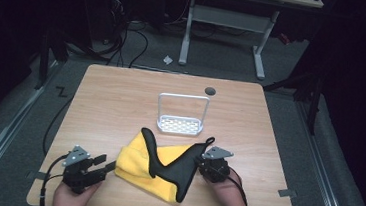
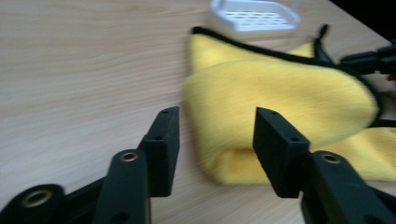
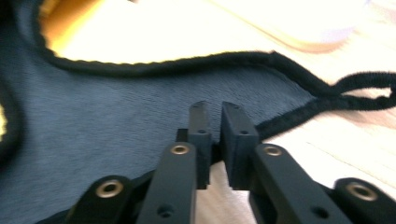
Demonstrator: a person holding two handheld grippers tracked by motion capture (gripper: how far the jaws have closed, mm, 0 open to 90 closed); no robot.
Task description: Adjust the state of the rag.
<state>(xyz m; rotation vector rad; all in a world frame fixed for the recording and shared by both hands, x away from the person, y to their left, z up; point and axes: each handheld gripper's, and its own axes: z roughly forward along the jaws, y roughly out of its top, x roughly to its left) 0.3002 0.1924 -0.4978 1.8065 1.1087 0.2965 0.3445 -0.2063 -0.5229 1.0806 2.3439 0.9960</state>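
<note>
- Lying on the near half of the wooden table (image 1: 121, 97), the yellow cloth (image 1: 138, 165) is folded over itself, so that its black side (image 1: 172, 175) is turned up across the middle and the right part
- The yellow cloth has a black stitched edge, and a small black loop (image 3: 369, 88) sticks out from its corner on the right, near the right gripper
- In the left gripper view the folded yellow edge of the cloth is thick and rounded, and it rests flat on the wood
- The right gripper (image 1: 205, 160) is at the right end of the cloth; in the right gripper view its two jaws stand almost together, with a thin gap, and the dark fabric edge is pinched low between them
- The left gripper (image 1: 107, 165) is at the left end of the cloth; its jaws are spread wide, with the folded yellow edge just beyond them, and the pads do not press on it
- A hand (image 1: 69, 198) holds the left gripper from the bottom of the high view, and the other hand (image 1: 226, 187) holds the right one
- Behind the cloth, near the middle of the table, stands a small white rack (image 1: 182, 114) with a perforated base and a tall handle frame
- A dark round hole (image 1: 210, 91) is in the table top, beyond the rack on its right
</note>
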